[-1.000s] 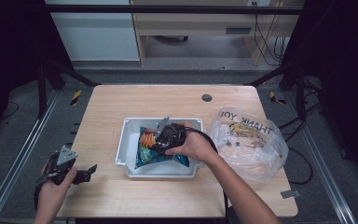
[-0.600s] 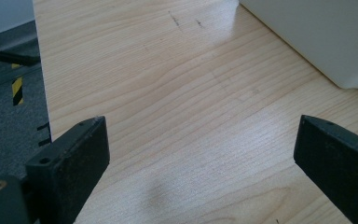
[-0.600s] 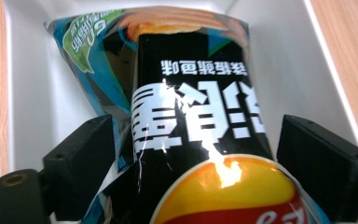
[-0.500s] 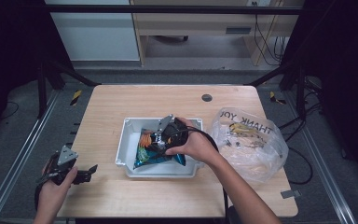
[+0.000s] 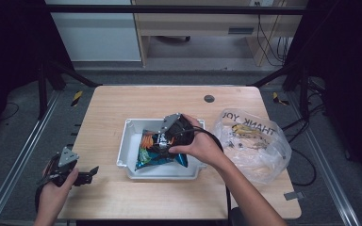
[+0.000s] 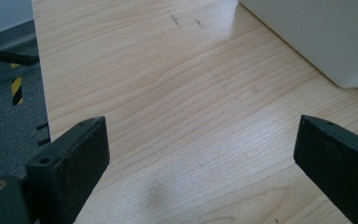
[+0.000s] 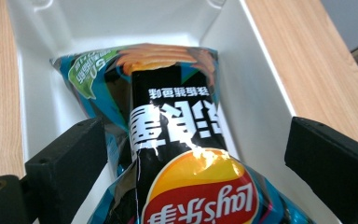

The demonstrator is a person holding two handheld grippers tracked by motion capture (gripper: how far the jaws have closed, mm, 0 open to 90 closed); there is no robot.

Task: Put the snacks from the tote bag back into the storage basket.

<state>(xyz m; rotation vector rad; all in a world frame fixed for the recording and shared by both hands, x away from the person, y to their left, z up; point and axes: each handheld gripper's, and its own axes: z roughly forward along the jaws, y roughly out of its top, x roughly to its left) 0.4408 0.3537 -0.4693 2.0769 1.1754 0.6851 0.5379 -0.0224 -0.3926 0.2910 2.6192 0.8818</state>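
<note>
A blue and black chip bag (image 5: 156, 150) (image 7: 177, 140) lies in the white tray (image 5: 132, 129) (image 7: 32, 98) at the table's middle. My right gripper (image 5: 162, 141) (image 7: 196, 154) hovers over the bag, open, its jaws standing wide on either side of the bag and apart from it. My left gripper (image 5: 82, 175) (image 6: 200, 154) is near the table's front left edge, open over bare wood with nothing between its jaws. The tray's outer wall (image 6: 317, 37) shows at the upper right of the left gripper view.
A clear plastic shopping bag (image 5: 252, 143) with printed lettering and items inside lies to the tray's right. A round grommet (image 5: 209, 98) sits near the far table edge. Metal rails run along both table sides, and cables hang at the right.
The right gripper has shifted slightly toward the person over the tray, and the chip bag now lies flatter in the tray. The left gripper has stayed put.
</note>
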